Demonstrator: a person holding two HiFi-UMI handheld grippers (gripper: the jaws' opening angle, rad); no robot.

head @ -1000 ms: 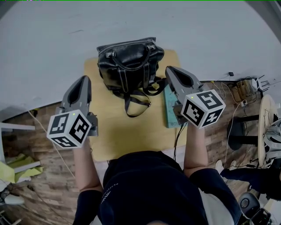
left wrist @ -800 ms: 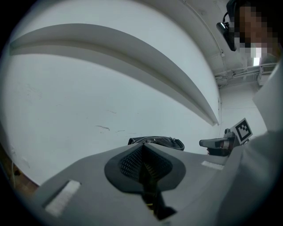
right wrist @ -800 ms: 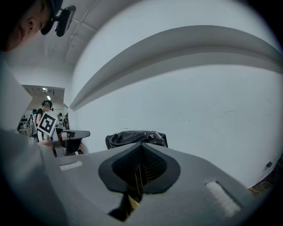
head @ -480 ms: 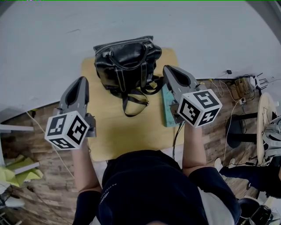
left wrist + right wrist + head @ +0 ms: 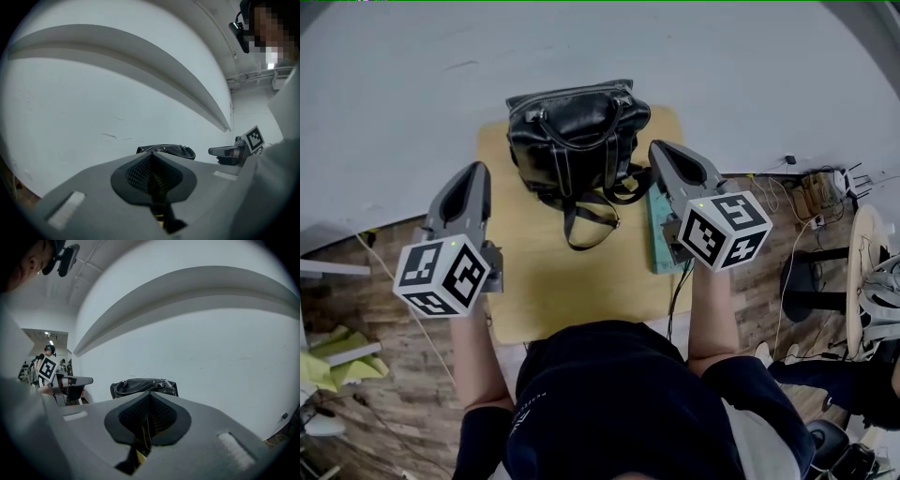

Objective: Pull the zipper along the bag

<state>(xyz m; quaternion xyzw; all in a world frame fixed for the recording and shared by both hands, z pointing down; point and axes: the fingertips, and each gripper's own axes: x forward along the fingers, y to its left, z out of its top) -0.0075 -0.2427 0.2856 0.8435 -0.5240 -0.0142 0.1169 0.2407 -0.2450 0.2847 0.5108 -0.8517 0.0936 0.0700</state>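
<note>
A pale wall (image 5: 394, 84) fills the upper half of the head view. Below it, a tan wooden surface (image 5: 581, 291) sits at centre frame, with a person in a dark top leaning in from the bottom edge.

A black bag (image 5: 577, 141) stands at the surface's far end, upper centre, handles up. Its shoulder strap (image 5: 581, 230) trails toward the person. A teal slab (image 5: 661, 244) lies along the surface's right edge.

Only the head view shows the layout. The left gripper (image 5: 476, 173) hovers lower left of the bag, well apart from it. The right gripper (image 5: 661, 150) has its tip just beside the bag's right end.

Only the gripper views show the jaws. In the left gripper view they are pressed together on nothing, and the bag's top peeks just above them at centre. In the right gripper view they are also together and empty, with the bag ahead, slightly left, and not touching.
</note>
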